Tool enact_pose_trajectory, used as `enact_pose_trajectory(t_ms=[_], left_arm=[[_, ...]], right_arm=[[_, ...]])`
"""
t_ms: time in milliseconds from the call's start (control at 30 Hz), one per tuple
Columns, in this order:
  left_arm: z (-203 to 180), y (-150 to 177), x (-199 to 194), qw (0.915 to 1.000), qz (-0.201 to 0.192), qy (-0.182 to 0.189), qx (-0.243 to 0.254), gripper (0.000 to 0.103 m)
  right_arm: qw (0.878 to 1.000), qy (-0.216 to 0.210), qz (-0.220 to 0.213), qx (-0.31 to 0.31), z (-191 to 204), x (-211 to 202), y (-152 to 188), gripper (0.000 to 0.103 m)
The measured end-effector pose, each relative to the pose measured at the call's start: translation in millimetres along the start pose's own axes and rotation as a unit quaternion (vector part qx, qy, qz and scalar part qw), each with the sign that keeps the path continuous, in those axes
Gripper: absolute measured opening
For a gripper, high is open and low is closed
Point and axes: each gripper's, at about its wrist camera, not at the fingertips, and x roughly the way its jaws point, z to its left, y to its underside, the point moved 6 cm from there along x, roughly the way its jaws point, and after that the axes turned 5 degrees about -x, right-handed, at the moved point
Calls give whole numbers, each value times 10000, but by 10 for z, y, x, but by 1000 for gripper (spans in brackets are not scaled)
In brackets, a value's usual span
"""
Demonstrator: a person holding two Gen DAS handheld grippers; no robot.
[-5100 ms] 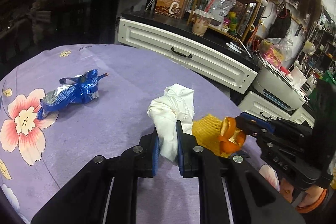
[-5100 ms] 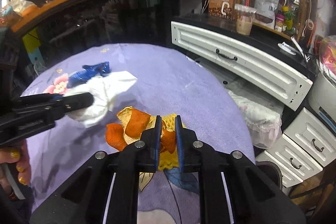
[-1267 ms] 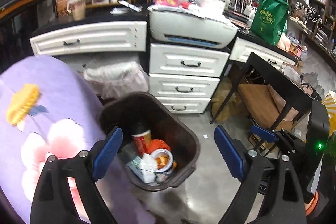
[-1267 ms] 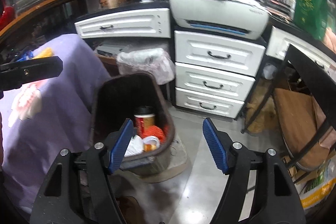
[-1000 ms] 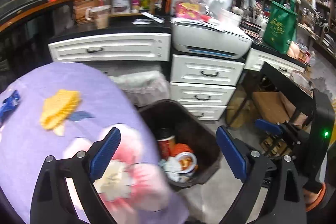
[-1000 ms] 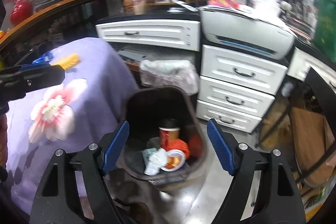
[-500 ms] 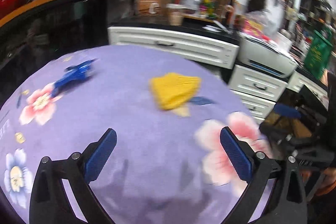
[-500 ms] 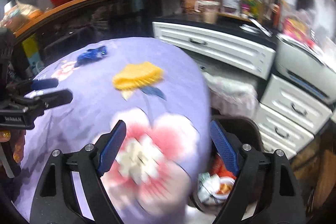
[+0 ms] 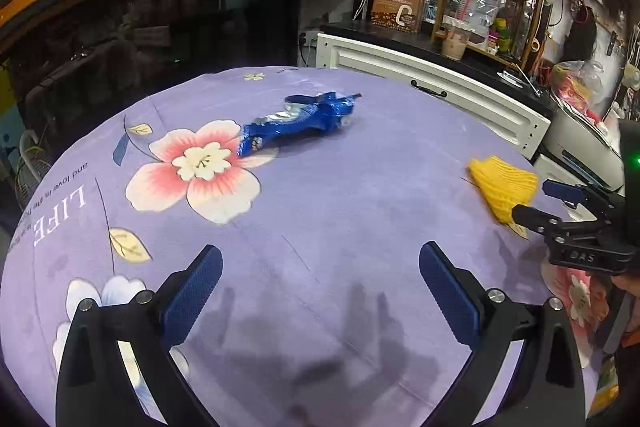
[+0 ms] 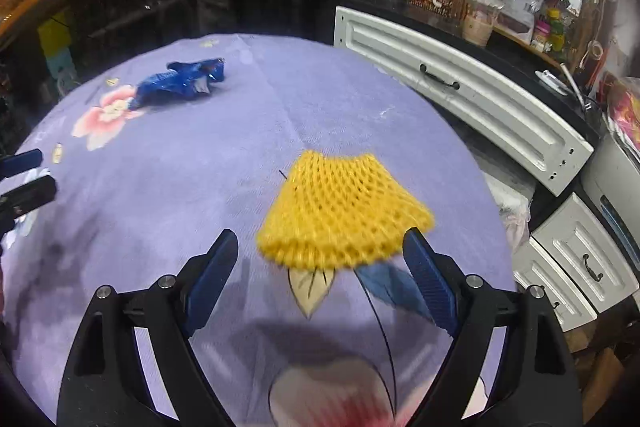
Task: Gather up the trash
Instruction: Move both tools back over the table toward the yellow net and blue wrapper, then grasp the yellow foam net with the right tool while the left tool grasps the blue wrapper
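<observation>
Both tools hang over a round worktop (image 9: 360, 187) covered in a purple cloth printed with flowers. The left tool (image 9: 320, 291) has its blue-padded fingers (image 9: 192, 295) spread wide apart, with nothing between them but bare cloth near the worktop's near edge. The right tool (image 10: 320, 267) is likewise spread wide and empty, its fingers (image 10: 430, 281) flanking the near end of a yellow foam net (image 10: 344, 215) that lies flat on the cloth close to the worktop's right edge; whether the pads touch the net cannot be told. In the left wrist view the same net (image 9: 502, 187) sits at the right edge with the right tool (image 9: 536, 205) just beside it. A crumpled blue wrapper (image 9: 300, 123) lies toward the far edge, beside a printed pink flower (image 9: 196, 169), well apart from the net. White drawers (image 10: 460, 91) stand beyond the worktop's right edge.
</observation>
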Motion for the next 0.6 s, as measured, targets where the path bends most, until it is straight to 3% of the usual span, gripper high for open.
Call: enact_pose_trajectory(t_ms=[33,200,267,367,600], left_arm=[[15,-25,22,10000,-1,15,33,98],[61,-140,201,9996,138,-76,245,98],[80,-185,255,9994,162,-155,278,98],[147,-312,351,9987,159,-330,354,98],[118,-598,568,9959,212,-483,739,98]], right_arm=[[10000,36,68,-5,-9,61,-4,83],[9995,224,228,-19,-68,210,25,55],[9993,308,197,-124,-76,196,20,33],[9994,272,157,-165,-89,188,4,26],[9995,223,-87,-183,-92,28,4,25]])
